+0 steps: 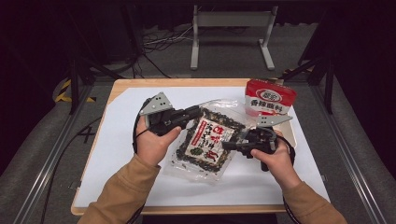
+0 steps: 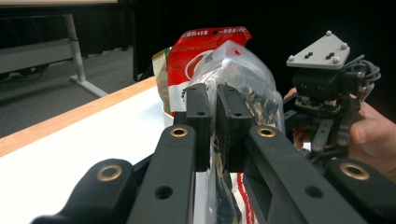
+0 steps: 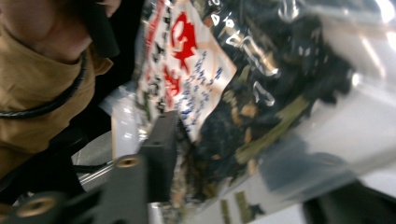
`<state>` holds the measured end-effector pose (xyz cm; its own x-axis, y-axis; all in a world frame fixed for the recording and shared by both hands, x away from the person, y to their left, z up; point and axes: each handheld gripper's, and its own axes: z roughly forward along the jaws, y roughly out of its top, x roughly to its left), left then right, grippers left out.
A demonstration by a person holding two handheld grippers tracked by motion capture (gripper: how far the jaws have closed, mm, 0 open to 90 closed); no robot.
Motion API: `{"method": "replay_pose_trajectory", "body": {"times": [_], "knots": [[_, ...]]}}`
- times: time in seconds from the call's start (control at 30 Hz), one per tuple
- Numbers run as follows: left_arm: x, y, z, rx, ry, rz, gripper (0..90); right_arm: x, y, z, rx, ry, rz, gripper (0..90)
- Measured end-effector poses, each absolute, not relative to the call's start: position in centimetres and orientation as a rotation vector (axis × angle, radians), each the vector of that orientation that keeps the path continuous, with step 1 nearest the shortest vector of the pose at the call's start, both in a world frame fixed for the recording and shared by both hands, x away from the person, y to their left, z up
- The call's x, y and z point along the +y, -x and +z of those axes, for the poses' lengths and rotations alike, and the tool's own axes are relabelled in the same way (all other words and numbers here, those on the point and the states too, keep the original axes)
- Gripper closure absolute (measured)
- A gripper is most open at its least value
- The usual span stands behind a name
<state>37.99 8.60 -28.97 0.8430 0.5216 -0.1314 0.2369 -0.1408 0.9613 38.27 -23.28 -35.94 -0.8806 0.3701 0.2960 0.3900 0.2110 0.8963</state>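
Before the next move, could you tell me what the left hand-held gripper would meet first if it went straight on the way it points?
Probably the red packet: it stands right behind the clear bag that the left hand-held gripper already pinches; depth is unclear.

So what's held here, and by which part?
The left claw is shut on the clear bag of dried greens at its top edge. The right claw straddles its side; grip unclear.

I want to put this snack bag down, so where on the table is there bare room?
The white mat is bare left of the clear snack bag and along the near edge. It is crowded at the far right corner by the red pouch.
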Motion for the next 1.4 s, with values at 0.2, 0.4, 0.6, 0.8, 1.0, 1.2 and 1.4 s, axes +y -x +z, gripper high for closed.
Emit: {"method": "replay_pose_trajectory", "body": {"times": [0.2,0.4,0.6,0.8,1.0,1.2,1.4], "knots": [[9.0,-38.0,-29.0,0.595,-1.716,0.274,83.9,-23.7,-38.3,-35.4,-2.401,0.681,-1.785,71.0],[9.6,-38.2,-28.8,0.588,-1.709,0.205,89.7,-23.9,-38.1,-34.9,-2.479,0.654,-1.749,75.5],[9.7,-38.0,-28.5,0.567,-1.713,0.196,80.1,-24.0,-37.8,-34.4,-2.502,0.631,-1.733,75.6],[10.7,-37.8,-28.4,0.579,-1.728,0.228,72.8,-25.3,-37.4,-32.5,-2.574,0.633,-1.722,75.6],[11.6,-37.8,-28.9,0.602,-1.746,0.239,68.5,-26.3,-37.0,-30.6,-2.654,0.622,-1.69,75.6],[12.4,-37.7,-29.8,0.617,-1.773,0.267,65.4,-27.7,-36.6,-28.1,-2.76,0.614,-1.64,75.5],[13.2,-37.5,-31.0,0.628,-1.799,0.306,59.2,-28.8,-36.4,-26.0,-2.831,0.629,-1.591,75.5]]}}
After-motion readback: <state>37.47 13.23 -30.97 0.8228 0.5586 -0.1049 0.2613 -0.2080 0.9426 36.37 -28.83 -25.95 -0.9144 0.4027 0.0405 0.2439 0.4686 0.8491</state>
